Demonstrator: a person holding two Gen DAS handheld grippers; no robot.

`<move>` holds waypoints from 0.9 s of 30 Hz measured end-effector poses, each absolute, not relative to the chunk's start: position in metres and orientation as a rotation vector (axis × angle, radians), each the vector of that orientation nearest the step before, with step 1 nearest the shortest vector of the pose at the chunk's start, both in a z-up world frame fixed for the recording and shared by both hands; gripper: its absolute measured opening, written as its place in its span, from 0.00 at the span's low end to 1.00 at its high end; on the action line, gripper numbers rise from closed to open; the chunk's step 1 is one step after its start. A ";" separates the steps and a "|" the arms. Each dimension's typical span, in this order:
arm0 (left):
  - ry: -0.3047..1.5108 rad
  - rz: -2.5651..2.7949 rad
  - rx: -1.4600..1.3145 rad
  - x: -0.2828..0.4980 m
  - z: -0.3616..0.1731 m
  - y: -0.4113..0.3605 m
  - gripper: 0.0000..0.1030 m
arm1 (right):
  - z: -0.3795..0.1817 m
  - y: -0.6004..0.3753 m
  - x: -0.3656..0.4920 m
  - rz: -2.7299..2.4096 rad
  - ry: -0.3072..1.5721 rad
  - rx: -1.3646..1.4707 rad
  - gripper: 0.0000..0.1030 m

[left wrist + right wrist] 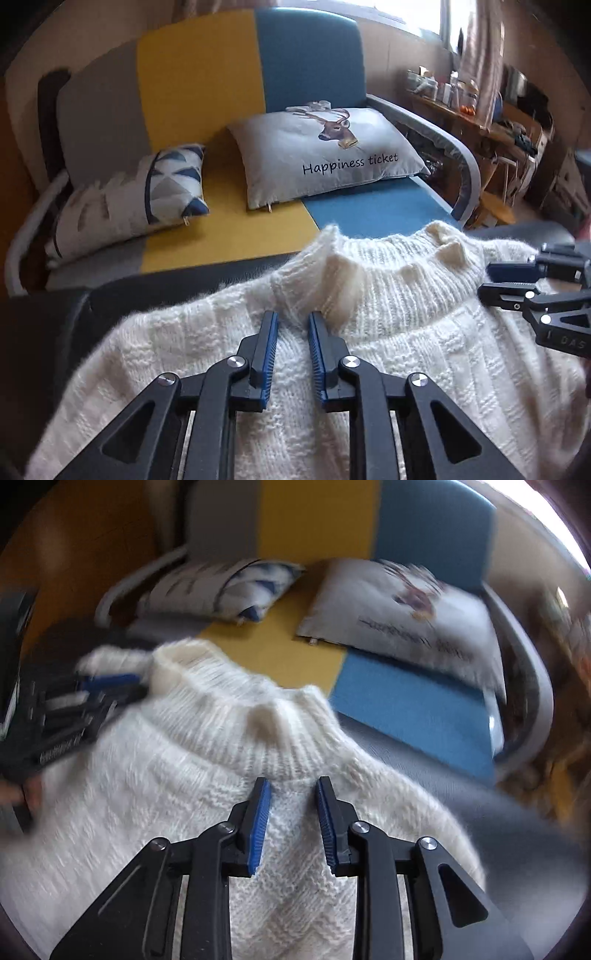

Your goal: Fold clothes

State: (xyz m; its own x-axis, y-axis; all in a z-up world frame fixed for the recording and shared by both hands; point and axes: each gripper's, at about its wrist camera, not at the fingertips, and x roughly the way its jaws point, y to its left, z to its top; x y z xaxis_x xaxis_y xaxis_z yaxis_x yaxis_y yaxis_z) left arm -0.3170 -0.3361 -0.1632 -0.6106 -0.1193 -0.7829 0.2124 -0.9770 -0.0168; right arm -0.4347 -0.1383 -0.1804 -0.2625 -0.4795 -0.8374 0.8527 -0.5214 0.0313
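A: Left wrist view?
B: The white knitted sweater [369, 332] lies on a dark surface before the sofa [229, 229]. The left hand-held gripper [292, 321] tilts down at its shoulder beside the collar, jaws parted, knit between them, pads not pressing.
A: Right wrist view?
B: Blurred. The right hand-held gripper [293, 786] points down below the collar, jaws parted likewise over the sweater.

Sweater [388, 332]: cream wool-like knit, fuzzy, ribbed collar, textured body. Left gripper [292, 321]: matt black plastic arms, shiny metal pivot pins, blue ridged rubbery pads. Right gripper [292, 786]: same finish. Sofa [207, 85]: flat woven cloth in grey, yellow, blue panels. Deer cushion [325, 155]: smooth printed fabric. Triangle-print cushion [147, 195]: smooth cloth.
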 end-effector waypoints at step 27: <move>0.210 -2.868 1.398 0.039 -0.142 -0.228 0.18 | -0.108 0.076 -0.227 -1.903 0.229 1.174 0.29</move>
State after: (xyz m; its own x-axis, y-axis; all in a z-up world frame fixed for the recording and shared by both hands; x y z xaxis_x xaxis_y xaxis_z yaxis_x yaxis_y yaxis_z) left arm 0.0385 -0.2282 -0.1416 -0.6163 0.1076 -0.7801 0.0075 -0.9898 -0.1424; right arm -0.2273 0.0757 -0.1082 -0.1828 -0.5731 -0.7988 0.7463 -0.6098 0.2667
